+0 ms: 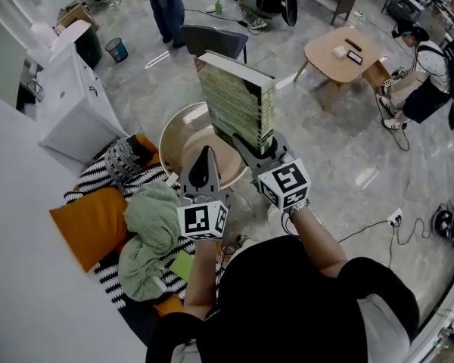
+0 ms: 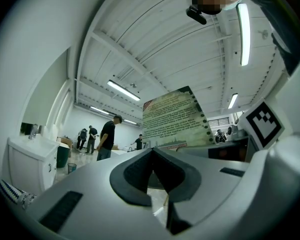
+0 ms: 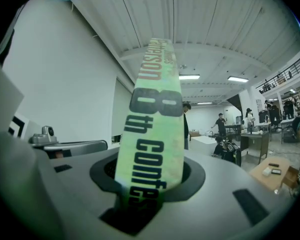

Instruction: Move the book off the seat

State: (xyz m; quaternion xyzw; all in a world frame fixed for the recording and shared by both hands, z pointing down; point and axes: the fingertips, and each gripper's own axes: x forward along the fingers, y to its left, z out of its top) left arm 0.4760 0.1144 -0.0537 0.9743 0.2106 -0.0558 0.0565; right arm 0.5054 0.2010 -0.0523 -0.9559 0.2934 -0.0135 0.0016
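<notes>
The right tongs [image 1: 259, 148] are closed on the lower end of the book [image 1: 237, 100], one jaw pressed on each cover with the printed spine turned back towards them. The left tongs [image 1: 204, 174] are drawn together at the tips with nothing between them, and they hover just beside the right pair, clear of the book. The book stands almost upright in the air above the round, pale seat [image 1: 170, 131] and touches neither the seat nor the grey floor [image 1: 340, 165] around it.

We judge the book to be thick and stiff, a solid block that will not sag or fold. It is probably fairly heavy for a one-ended grip. Held only at the bottom, its length works as a lever, so any quick swing could make it tip or twist between the jaws. The covers look smooth and may slide under the pads.

We think the best hold is across both covers close to the spine, where the block is firmest. It should be taken deep enough that the pages cannot fan open. The free left tongs could steady the upper part if it starts to lean.
</notes>
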